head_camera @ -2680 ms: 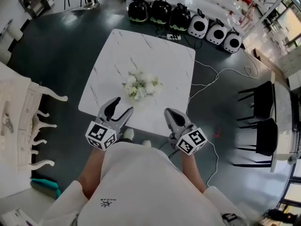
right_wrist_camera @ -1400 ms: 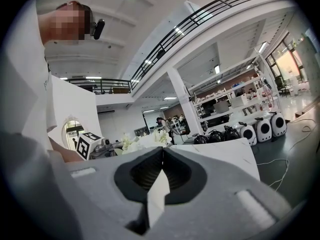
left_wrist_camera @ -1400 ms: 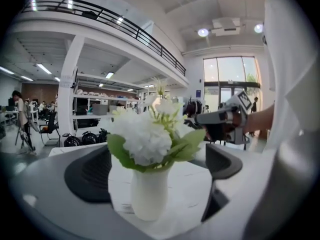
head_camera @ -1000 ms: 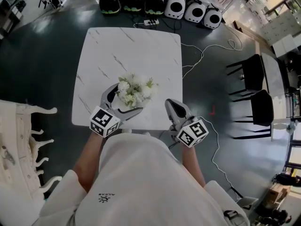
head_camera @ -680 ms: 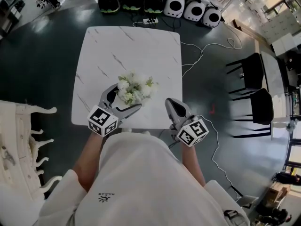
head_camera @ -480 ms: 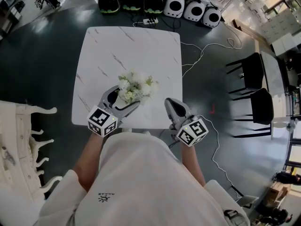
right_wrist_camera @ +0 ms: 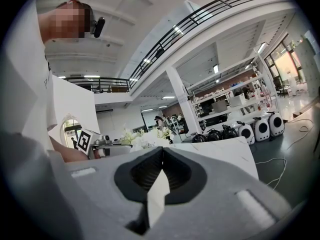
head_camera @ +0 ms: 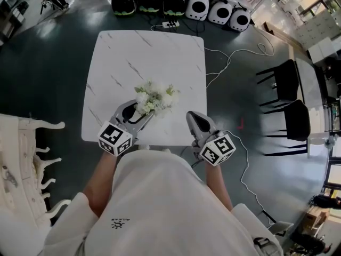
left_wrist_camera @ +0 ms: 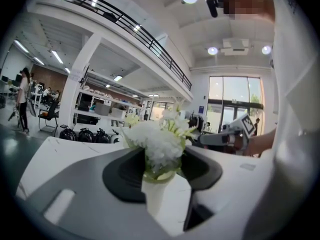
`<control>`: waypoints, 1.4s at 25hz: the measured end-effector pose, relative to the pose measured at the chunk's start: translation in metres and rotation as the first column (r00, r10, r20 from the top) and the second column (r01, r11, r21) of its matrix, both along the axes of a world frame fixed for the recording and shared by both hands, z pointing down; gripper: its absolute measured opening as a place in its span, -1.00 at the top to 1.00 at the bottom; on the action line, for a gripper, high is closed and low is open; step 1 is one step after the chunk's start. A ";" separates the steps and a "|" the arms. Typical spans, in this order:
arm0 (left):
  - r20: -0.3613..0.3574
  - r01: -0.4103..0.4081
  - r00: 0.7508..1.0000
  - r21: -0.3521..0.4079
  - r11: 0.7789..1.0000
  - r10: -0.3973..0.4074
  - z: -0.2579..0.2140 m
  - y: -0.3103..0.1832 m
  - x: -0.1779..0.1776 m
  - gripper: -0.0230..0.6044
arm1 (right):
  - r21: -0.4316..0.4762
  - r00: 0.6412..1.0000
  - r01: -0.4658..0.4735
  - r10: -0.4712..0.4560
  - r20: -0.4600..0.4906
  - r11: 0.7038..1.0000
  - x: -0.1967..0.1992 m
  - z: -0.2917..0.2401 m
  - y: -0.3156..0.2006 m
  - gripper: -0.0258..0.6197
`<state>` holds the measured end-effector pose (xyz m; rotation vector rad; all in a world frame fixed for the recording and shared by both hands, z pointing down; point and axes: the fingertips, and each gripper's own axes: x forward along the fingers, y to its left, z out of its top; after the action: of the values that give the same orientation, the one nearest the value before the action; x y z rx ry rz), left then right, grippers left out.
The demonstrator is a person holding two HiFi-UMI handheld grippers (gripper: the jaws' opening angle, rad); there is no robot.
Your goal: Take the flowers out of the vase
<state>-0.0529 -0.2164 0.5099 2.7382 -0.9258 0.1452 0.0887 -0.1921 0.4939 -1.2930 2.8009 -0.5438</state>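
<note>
A bunch of white flowers (head_camera: 154, 97) with green leaves stands in a small clear glass vase (left_wrist_camera: 161, 173) near the front of the white marble table (head_camera: 154, 47). My left gripper (head_camera: 137, 113) reaches in level from the table's front edge. Its jaws are closing, the vase is between them, and both black pads touch its glass just under the flowers (left_wrist_camera: 157, 139). My right gripper (head_camera: 193, 120) hovers at the table's front right edge, shut and empty, to the right of the flowers (right_wrist_camera: 142, 139). In the head view the blooms hide the vase.
Several black and white rounded devices (head_camera: 176, 1) line the floor beyond the table, with a power strip and a white cable (head_camera: 234, 57) trailing right. Black chairs (head_camera: 287, 105) stand at the right. White ornate furniture (head_camera: 26, 153) stands at the left.
The left gripper came forward over the table's front edge to the flowers, and its jaws narrowed from wide open until they meet the vase. The right gripper stayed put.
</note>
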 end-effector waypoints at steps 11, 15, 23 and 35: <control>-0.020 0.021 1.000 0.038 0.999 -0.020 -0.007 0.003 -0.001 0.59 | -0.003 1.000 0.013 -0.013 0.005 1.000 -0.001 0.002 0.002 0.92; -0.034 0.030 0.999 0.047 0.998 -0.028 -0.013 0.003 -0.002 0.62 | -0.001 1.000 0.018 -0.018 0.005 1.000 0.000 0.002 0.002 0.92; -0.079 0.050 0.996 0.065 0.997 -0.044 -0.028 0.004 -0.006 0.66 | 0.003 1.000 0.027 -0.028 0.007 1.000 -0.002 0.002 0.004 0.92; -0.134 0.078 0.989 0.097 0.992 -0.064 -0.049 0.007 -0.009 0.70 | 0.009 0.999 0.035 -0.036 0.009 0.999 -0.003 0.001 0.009 0.92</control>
<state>-0.0623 -0.2095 0.4613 2.7626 -1.0187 -0.0967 0.0852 -0.1828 0.4948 -1.2384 2.8207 -0.5372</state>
